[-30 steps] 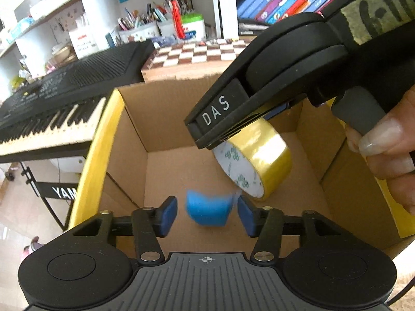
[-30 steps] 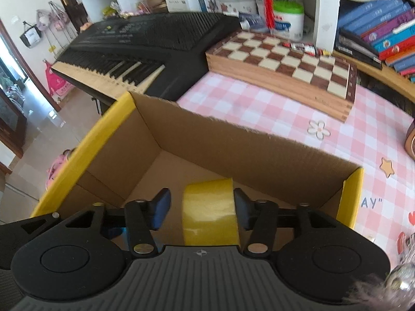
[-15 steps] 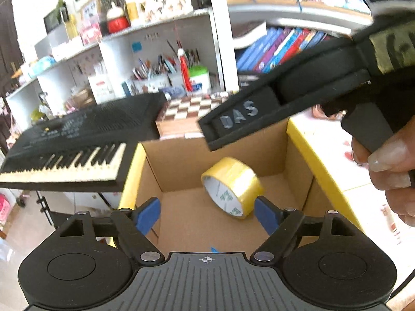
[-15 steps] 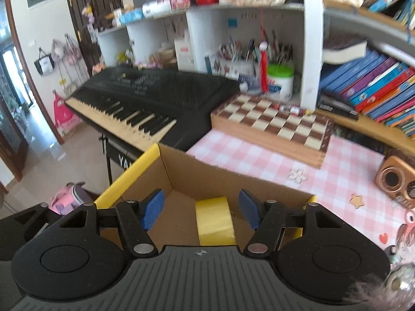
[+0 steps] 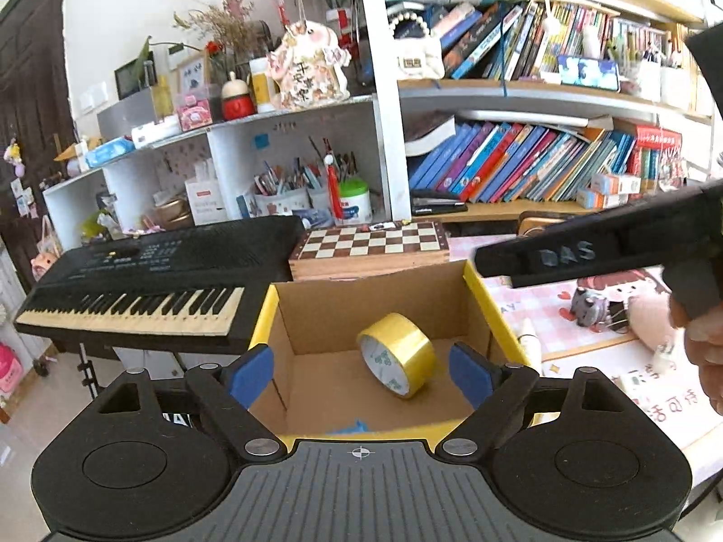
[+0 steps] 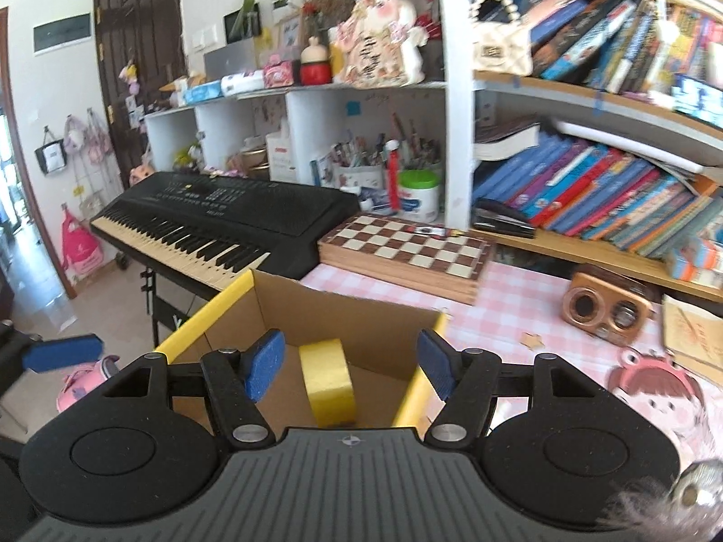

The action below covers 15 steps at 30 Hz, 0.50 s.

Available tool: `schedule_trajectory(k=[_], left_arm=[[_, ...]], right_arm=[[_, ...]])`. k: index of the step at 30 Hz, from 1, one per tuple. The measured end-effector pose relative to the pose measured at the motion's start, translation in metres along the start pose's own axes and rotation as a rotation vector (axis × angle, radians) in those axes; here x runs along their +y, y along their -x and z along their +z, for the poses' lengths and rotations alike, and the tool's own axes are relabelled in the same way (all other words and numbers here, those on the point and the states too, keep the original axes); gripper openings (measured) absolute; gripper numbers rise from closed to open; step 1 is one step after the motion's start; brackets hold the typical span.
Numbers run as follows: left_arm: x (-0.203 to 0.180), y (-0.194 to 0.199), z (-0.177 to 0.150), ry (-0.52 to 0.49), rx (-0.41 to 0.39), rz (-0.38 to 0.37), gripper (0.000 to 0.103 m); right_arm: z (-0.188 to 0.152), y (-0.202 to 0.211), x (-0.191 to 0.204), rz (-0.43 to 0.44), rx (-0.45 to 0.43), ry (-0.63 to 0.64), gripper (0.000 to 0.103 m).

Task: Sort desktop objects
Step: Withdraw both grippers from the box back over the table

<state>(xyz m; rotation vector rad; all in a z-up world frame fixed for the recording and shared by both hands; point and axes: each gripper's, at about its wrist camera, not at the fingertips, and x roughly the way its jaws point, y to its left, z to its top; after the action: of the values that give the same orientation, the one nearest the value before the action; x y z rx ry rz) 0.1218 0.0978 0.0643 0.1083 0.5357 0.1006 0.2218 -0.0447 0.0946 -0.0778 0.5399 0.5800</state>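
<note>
Left tongs (image 5: 361, 372) released, pads spread wide, holding nothing, poised above the near edge of the cardboard box (image 5: 375, 298). Right tongs (image 6: 350, 363) likewise released and empty over the same box. Roll of yellow tape (image 5: 396, 354) lies on the box floor, tilted on edge, beyond and between both sets of pads, touching neither. A blue scrap (image 5: 350, 427) lies by the near wall. Chessboard (image 5: 370, 244) and keyboard (image 5: 149, 280) sit behind.

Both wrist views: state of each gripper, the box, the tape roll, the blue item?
left gripper: open, empty, above the box.
right gripper: open, empty, above the box.
cardboard box: open-topped, upright.
tape roll: inside the box, tilted on its floor, touching neither gripper.
blue item: inside the box at its near wall, mostly hidden.
</note>
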Motion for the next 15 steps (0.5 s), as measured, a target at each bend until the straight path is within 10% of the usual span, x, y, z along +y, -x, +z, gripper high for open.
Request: schedule_trajectory(k=[15], left_arm=[[-0.018,0.065,-0.048,0.054,-0.004,-0.038,0.090]], right_arm=[[-0.093,0.107,-0.022,-0.214,-0.041,-0.113,0.066]])
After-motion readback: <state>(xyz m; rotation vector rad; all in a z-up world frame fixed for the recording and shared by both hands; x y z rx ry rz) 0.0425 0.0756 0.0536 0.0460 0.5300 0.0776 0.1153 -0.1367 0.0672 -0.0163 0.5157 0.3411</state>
